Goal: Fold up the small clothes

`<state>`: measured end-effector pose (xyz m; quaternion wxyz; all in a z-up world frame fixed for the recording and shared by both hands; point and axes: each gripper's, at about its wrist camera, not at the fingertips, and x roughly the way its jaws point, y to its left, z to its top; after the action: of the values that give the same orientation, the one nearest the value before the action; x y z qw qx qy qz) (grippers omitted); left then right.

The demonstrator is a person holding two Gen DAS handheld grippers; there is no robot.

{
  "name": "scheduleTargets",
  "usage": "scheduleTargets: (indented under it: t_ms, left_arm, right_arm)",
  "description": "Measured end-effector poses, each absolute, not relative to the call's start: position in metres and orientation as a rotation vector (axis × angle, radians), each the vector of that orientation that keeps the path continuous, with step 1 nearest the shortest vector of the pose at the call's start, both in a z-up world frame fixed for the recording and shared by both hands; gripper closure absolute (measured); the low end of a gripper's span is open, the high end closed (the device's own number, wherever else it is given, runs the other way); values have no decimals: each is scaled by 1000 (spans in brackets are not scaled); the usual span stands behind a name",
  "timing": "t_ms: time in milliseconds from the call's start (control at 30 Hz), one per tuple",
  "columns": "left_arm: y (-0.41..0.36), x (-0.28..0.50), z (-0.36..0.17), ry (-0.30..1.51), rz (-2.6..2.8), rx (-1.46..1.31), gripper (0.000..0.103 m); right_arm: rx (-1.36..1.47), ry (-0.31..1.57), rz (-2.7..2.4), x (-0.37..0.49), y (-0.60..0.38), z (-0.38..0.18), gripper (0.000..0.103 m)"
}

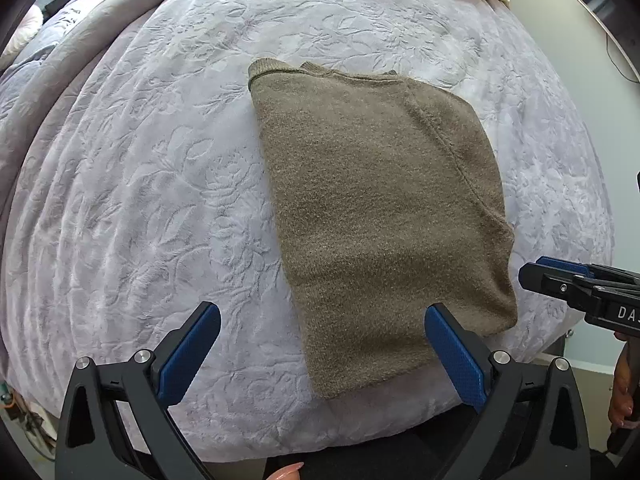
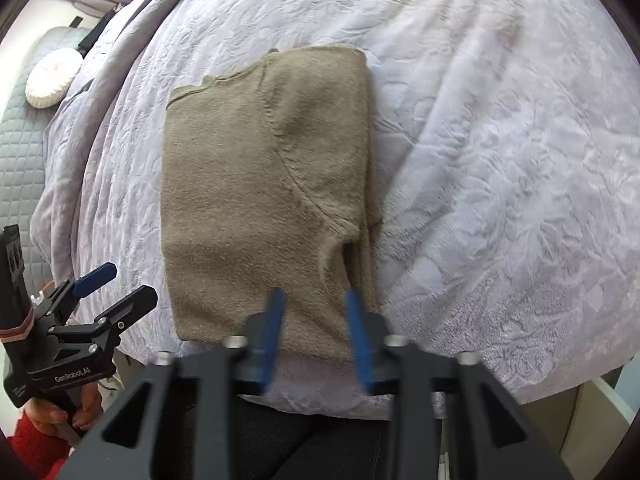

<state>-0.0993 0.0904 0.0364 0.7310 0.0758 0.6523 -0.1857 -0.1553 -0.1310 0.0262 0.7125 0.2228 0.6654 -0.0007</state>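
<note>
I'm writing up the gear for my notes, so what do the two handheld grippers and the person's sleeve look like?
Both grippers are black, angular frames with silver screws and flat blue-padded fingers. The left gripper carries white "GenRobot.AI" lettering and a reddish-brown band on its handle. The right gripper shows white letters starting "DA" on its side. The sleeve is red knit.

I see a fuzzy, matt knit sweater (image 1: 380,200) on the bed's plush embossed cover (image 1: 140,200); my left gripper (image 1: 322,344) has textured blue pads.
</note>
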Motion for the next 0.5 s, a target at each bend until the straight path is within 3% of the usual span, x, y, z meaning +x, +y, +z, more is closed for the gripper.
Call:
scheduleTargets:
  t_ms: [100,133,167,200,500]
  left_arm:
    - [90,-97,40,1425,-364,187,1]
    - [90,-96,42,1414,-341,201,1]
    - [90,-97,42,1405,-319,212,1]
    - [91,-96,44,1394,-302,220,1]
    - [95,-90,50,1413,-247,158,1]
  right_arm:
    - [416,1471,-14,-147,-124,33,38]
    - [384,1468,-25,-143,-121,35,34]
    - [362,1460,-32,-140,-118,38,21]
    - [347,1446,-34,-137,-116,41,19]
    - [254,1388,-77,-123,-109,57,15]
